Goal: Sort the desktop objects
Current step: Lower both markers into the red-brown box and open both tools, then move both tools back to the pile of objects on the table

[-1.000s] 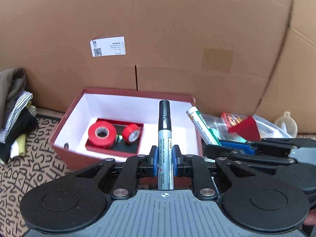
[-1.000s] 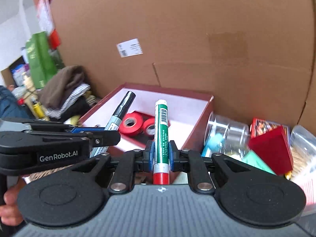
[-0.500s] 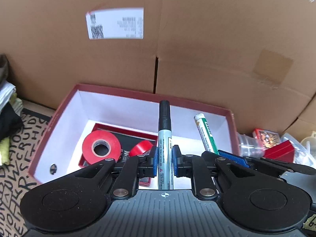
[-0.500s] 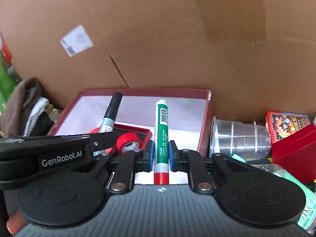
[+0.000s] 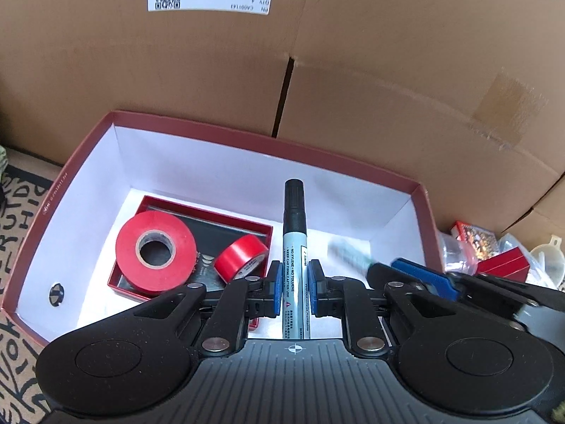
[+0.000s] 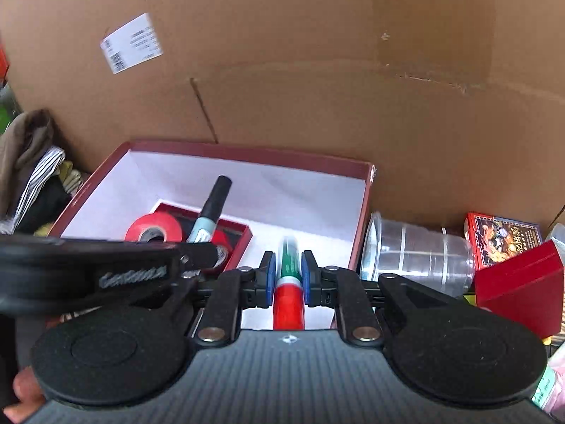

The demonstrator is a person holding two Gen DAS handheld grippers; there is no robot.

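My left gripper (image 5: 296, 281) is shut on a black-capped grey marker (image 5: 295, 243), held over the white-lined red box (image 5: 243, 134). My right gripper (image 6: 288, 272) has its jaws parted around a green and white marker with a red end (image 6: 289, 282); that marker is blurred and tipping down into the box (image 6: 247, 152). It shows blurred in the left wrist view (image 5: 348, 252). A small red tray (image 5: 261, 229) in the box carries a big red tape roll (image 5: 155, 247) and a small one (image 5: 240, 256).
Cardboard sheets (image 5: 353, 70) stand behind the box. To its right are a clear plastic tub (image 6: 416, 251), a printed card box (image 6: 501, 236) and a red box (image 6: 519, 289). Folded clothes (image 6: 35, 162) lie left. A patterned mat (image 5: 14, 212) is underneath.
Both grippers moved forward and lower over the box. The right jaws have parted and the green marker has slid forward and down, now blurred. The left still grips its marker.
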